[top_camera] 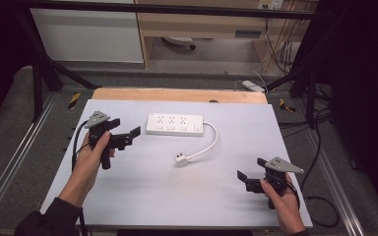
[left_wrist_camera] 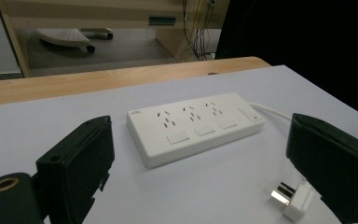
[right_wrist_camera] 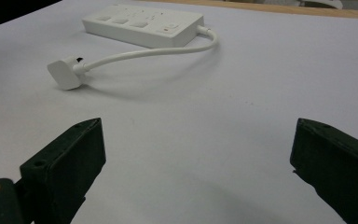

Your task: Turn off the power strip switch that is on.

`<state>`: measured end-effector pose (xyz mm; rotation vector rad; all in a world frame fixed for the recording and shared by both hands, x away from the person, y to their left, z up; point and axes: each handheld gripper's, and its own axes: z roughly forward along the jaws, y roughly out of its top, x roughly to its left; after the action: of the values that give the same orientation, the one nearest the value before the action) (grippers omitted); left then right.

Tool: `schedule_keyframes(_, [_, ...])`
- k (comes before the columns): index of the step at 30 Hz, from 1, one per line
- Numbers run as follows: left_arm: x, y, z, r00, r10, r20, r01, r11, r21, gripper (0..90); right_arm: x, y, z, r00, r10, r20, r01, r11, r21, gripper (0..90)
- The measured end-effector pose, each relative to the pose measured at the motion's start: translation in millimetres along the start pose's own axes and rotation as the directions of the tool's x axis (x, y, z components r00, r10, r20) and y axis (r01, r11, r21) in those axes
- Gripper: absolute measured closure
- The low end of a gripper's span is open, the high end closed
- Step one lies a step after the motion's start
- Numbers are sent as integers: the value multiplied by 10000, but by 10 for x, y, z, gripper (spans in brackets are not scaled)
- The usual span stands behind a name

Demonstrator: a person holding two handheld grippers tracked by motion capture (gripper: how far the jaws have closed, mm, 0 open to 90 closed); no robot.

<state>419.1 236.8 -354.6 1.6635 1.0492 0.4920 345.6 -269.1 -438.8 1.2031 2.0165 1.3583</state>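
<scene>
Both claws, left and right, gaped empty over the bench; the strip, its logo unreadable, and plug lay between, unobstructed.

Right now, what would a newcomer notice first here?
The white power strip lying flat at the middle-back of the grey mat, its cord curling forward to the plug, which lies loose at mid-mat. Then the two grippers: the left gripper close beside the strip, the right gripper at the near right, both open and empty.
</scene>
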Motion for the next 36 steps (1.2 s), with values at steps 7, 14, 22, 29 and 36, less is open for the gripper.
schedule_keyframes(7, [-51,-79,-189,9995,294,-85,-295,9995,-146,77,-1,-1,8,10000,6,-24,-6,10000,40,37])
schedule_keyframes(14, [-108,-166,-355,9996,295,-25,-296,9991,-305,77,-2,-2,5,10000,16,0,-16,10000,48,37])
schedule_keyframes(22, [-176,-267,-511,9991,429,-11,-429,9980,-470,76,-2,-5,5,10000,28,23,-28,10000,62,37])
schedule_keyframes(29, [-237,-340,-575,9982,591,129,-586,9975,-393,75,-3,-5,6,10000,21,23,-21,10000,48,37])
schedule_keyframes(36, [-291,-462,-597,9964,820,193,-816,9965,-199,74,-3,-5,0,10000,23,44,-23,10000,47,37])
